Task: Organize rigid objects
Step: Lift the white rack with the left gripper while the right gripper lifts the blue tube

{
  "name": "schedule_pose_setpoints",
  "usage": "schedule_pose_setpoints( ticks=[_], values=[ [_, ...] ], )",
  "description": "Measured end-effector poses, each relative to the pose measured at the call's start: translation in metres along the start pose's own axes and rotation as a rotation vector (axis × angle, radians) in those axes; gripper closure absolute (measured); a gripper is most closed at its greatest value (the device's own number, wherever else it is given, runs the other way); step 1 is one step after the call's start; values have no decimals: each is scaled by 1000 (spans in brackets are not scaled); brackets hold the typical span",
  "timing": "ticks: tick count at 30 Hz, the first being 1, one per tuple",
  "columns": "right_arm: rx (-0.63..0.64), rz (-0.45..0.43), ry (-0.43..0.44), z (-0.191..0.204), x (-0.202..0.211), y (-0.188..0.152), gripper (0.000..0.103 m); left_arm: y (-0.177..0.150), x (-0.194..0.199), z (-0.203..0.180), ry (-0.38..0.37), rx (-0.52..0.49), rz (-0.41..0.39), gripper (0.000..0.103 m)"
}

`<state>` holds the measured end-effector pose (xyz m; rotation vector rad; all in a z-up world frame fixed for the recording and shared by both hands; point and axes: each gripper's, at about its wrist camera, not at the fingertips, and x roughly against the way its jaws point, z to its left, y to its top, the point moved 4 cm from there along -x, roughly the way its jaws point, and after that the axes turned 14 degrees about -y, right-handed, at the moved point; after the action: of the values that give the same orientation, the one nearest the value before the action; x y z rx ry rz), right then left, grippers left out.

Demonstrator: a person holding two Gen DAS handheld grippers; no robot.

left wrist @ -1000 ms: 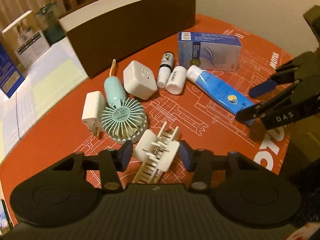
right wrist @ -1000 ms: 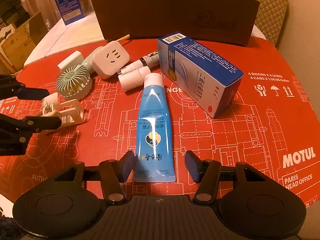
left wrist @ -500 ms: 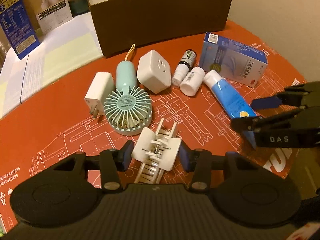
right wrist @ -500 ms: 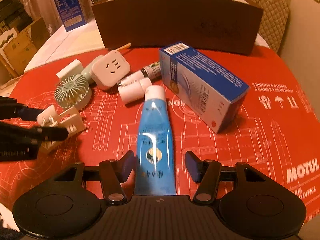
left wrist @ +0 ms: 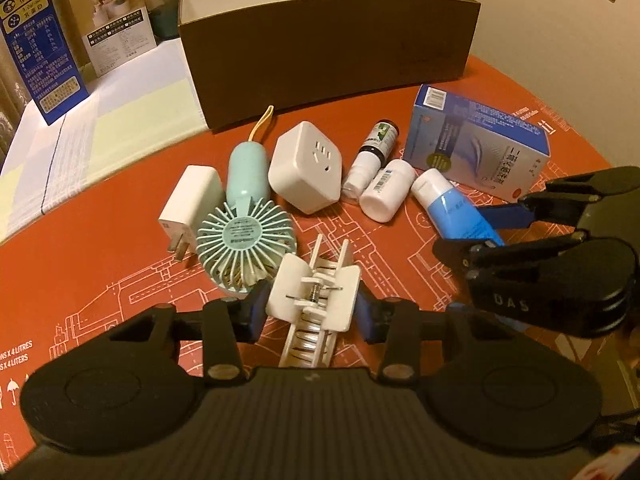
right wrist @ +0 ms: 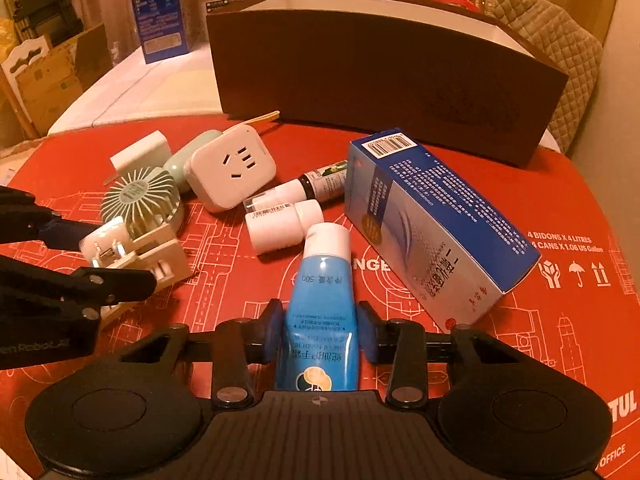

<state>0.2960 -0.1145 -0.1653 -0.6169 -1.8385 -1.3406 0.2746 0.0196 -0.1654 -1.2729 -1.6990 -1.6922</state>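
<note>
Jaws of left gripper tight around white hair clip, right gripper likewise pinching blue tube.

Pretty crowded in front of you
Fan, plug cube and bottles block the way to the brown box; red mat right is open.

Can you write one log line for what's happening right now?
left tool: closed on white plastic hair claw clip | right tool: closed on blue squeeze tube | brown box: waiting
</note>
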Motion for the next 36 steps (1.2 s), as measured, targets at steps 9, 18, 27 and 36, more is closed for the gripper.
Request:
schedule_pose_setpoints(
  ticks=[9, 18, 27, 36],
  values=[
    [-3, 16, 57, -8, 14, -7, 68, 4, 0, -4, -19, 16, 2, 64],
    [-58, 4, 97, -19, 32, -1, 68, 13, 15, -12, -21, 10, -29, 64],
    [-95, -18, 131, -27, 49, 9, 68, 26, 38, -13, -21, 20, -75, 64],
    [-118, -59, 173, -38, 65, 33, 68, 57, 66, -14, -3, 24, -159, 65]
  ],
)
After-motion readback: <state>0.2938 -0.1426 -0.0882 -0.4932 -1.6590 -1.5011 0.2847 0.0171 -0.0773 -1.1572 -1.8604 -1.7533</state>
